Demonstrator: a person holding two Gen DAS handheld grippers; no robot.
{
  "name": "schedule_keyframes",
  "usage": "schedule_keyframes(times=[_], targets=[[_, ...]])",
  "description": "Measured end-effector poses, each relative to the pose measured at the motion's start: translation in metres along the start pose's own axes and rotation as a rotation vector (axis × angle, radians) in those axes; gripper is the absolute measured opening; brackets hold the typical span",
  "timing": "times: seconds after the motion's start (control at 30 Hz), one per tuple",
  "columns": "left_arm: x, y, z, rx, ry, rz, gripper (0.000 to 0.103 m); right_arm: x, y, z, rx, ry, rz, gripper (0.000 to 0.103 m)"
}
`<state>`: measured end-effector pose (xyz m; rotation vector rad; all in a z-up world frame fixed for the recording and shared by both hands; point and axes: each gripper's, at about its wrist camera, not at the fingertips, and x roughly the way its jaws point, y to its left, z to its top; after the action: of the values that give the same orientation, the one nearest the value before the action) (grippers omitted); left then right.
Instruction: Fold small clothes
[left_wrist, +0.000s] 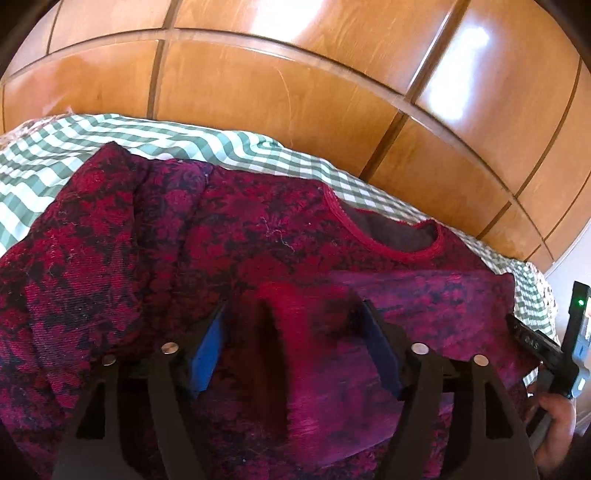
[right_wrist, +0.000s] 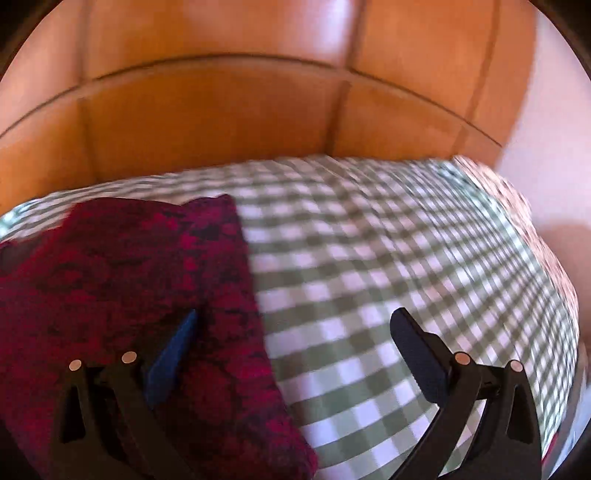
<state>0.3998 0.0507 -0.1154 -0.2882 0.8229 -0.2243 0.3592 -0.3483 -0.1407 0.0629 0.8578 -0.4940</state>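
Left wrist view, nearest first: the left gripper (left_wrist: 291, 350) hangs low over a red-and-black patterned sweater (left_wrist: 229, 236), its jaws spread fairly wide. A raised fold of the knit stands between the blue pads (left_wrist: 208, 356), but they do not appear to press on it, so I read it as let go rather than held. A sleeve or side panel (left_wrist: 424, 295) is already laid across the body on the right side of this view. Beyond that the neckline (left_wrist: 388, 236) opens toward the far edge, so the garment's long axis runs roughly from the jaws away toward the collar. At the right margin a person's hand (left_wrist: 554, 424) grips the handle of the other tool.

In the right wrist view, which is blurred, the right gripper (right_wrist: 295, 354) has its jaws at full spread with nothing between them. One finger is over the sweater's straight edge and the other over bare cloth. The garment lies to the left of these jaws.

Both views show the sweater resting on a green-and-white checked cloth (right_wrist: 388, 258) that covers the surface, and behind it stands a wall of orange wooden panels (left_wrist: 280, 92).

My judgement: the sweater is partly folded, with the left-view side still rumpled. The left gripper sits right above it and is the nearer one for the next pinch, while the right would have to come back leftward to reach the edge.
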Motion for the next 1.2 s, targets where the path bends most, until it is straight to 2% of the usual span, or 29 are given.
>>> schedule_keyframes(times=[0.13, 0.33, 0.5, 0.57, 0.63, 0.7, 0.8, 0.93, 1.07, 1.13, 1.2], targets=[[0.003, -0.004, -0.001, 0.023, 0.007, 0.02, 0.074, 0.003, 0.006, -0.002, -0.029, -0.012, -0.029, 0.101], [0.01, -0.011, -0.002, 0.065, 0.026, 0.082, 0.074, 0.01, -0.012, 0.001, 0.032, 0.024, 0.069, 0.101], [0.008, -0.007, -0.002, 0.046, 0.021, 0.065, 0.074, -0.039, -0.019, -0.011, 0.072, -0.023, 0.077, 0.101], [0.009, -0.008, -0.002, 0.052, 0.025, 0.069, 0.076, -0.053, -0.021, -0.023, 0.091, -0.017, 0.109, 0.101], [0.01, -0.01, -0.002, 0.059, 0.028, 0.071, 0.079, -0.055, -0.017, -0.034, 0.084, 0.001, 0.124, 0.101], [0.009, -0.01, -0.002, 0.058, 0.028, 0.067, 0.08, -0.044, -0.006, -0.046, 0.037, 0.019, 0.099, 0.101], [0.006, -0.009, -0.001, 0.05, 0.017, 0.043, 0.084, -0.04, -0.001, -0.047, 0.037, 0.0, 0.083, 0.101], [-0.016, -0.005, 0.001, 0.003, -0.029, 0.011, 0.084, -0.048, 0.013, -0.053, -0.026, -0.063, -0.013, 0.101], [-0.063, 0.007, -0.001, -0.061, -0.132, -0.041, 0.092, -0.053, 0.017, -0.055, -0.029, -0.081, -0.024, 0.101], [-0.087, 0.019, -0.006, -0.081, -0.191, -0.031, 0.092, -0.057, 0.016, -0.055, -0.017, -0.089, -0.011, 0.101], [-0.106, 0.034, -0.013, -0.111, -0.246, 0.013, 0.092, -0.065, 0.015, -0.058, -0.015, -0.101, -0.01, 0.101]])
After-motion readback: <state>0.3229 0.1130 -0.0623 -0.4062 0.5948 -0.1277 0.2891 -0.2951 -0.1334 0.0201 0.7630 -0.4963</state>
